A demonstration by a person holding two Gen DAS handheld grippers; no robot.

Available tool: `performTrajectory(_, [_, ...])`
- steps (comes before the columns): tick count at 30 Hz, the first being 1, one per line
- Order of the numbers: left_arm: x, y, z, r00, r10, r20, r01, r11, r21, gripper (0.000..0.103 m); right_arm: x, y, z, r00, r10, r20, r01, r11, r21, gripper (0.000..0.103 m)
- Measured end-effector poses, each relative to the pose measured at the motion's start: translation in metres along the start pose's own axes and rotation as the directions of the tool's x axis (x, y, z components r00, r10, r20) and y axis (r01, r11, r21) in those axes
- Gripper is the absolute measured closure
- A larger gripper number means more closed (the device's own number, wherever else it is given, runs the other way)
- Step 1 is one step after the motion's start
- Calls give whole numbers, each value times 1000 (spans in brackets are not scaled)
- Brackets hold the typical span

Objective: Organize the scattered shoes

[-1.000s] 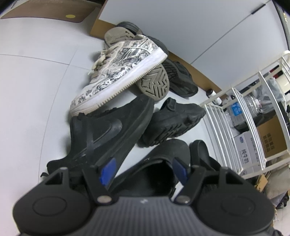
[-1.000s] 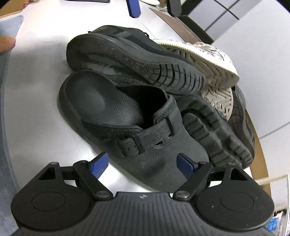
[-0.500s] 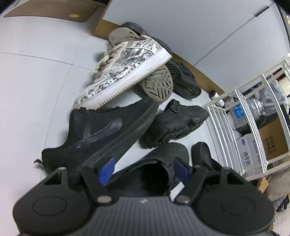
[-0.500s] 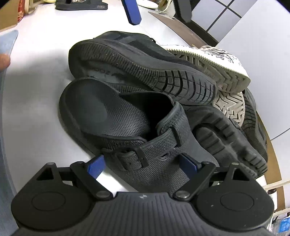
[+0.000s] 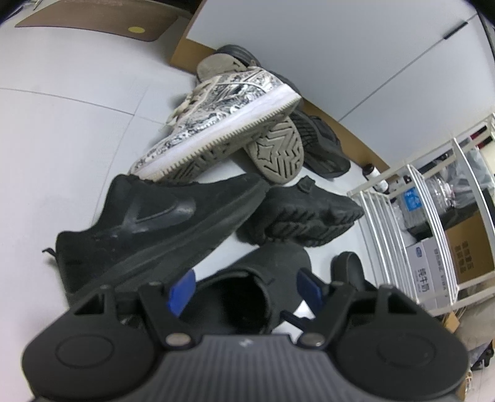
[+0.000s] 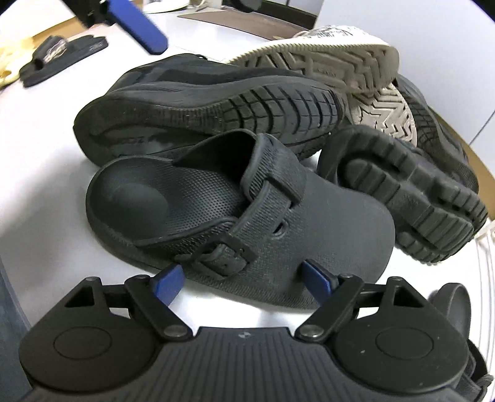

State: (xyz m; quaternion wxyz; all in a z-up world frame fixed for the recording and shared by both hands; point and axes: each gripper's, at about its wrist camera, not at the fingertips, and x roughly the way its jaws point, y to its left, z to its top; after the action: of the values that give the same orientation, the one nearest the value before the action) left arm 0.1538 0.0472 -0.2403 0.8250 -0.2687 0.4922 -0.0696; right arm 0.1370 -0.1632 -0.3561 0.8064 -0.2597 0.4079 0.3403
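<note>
While both spread grippers, left (image 5: 244, 289) and right (image 6: 243, 280), nearer the black clog (image 6: 247, 216) than before.

Each hand-held gripper (image 6: 244, 283) is ribbed black plastic; blue fingertips (image 5: 182, 290); silver screws.

The left gripper (image 5: 244, 289) hung low with its jaws spread wide, the blue pads (image 5: 181, 290) angled outward — nothing was pinched between them. The right gripper (image 6: 243, 280) sat in much the same pose, its jaws parted and its blue fingertips (image 6: 168, 283) apart, gripping nothing. In the right wrist view, one blue finger of the left gripper (image 6: 137, 24) showed at the top edge — blurred.
</note>
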Motion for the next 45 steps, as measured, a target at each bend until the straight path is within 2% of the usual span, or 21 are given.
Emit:
performTrajectory(3, [0,-1,2,1000,3,7,-3,1000,-6,28,-4,-8,-3,1000,22,8,-21,991,-130,18])
performTrajectory(6, [0,1,4,1000,6,11,-6,1000,-12,28,-7,-15,-5,999,44,13,-40,965,-258,15])
performTrajectory(10, [-3,4,7,1000,6,16,-6,1000,-15,28,-12,-26,-8,997,75,15,-62,905,-421,11])
performTrajectory(13, [-8,8,9,1000,8,27,-7,1000,-22,28,-16,-31,-11,994,103,23,-74,839,-539,10])
performTrajectory(16, [-11,12,11,999,12,32,-11,999,-30,28,-17,-34,-5,992,117,54,-61,797,-601,3])
performTrajectory(20, [-10,15,11,999,17,27,-16,999,-32,28,-11,-40,7,992,123,13,-86,755,-650,0])
performTrajectory(22, [-9,15,11,1000,16,23,-15,999,-33,28,-10,-42,10,988,154,10,-106,720,-686,0])
performTrajectory(25, [-9,16,11,1000,17,18,-16,999,-31,28,-7,-46,19,978,209,-5,-152,697,-701,0])
performTrajectory(34, [-7,18,10,999,31,14,-31,999,-40,28,-9,-53,11,979,195,-58,-186,740,-647,0])
performTrajectory(45, [1,7,4,1000,15,-20,-15,1000,-11,26,-13,-61,1,976,175,-126,-216,792,-571,0])
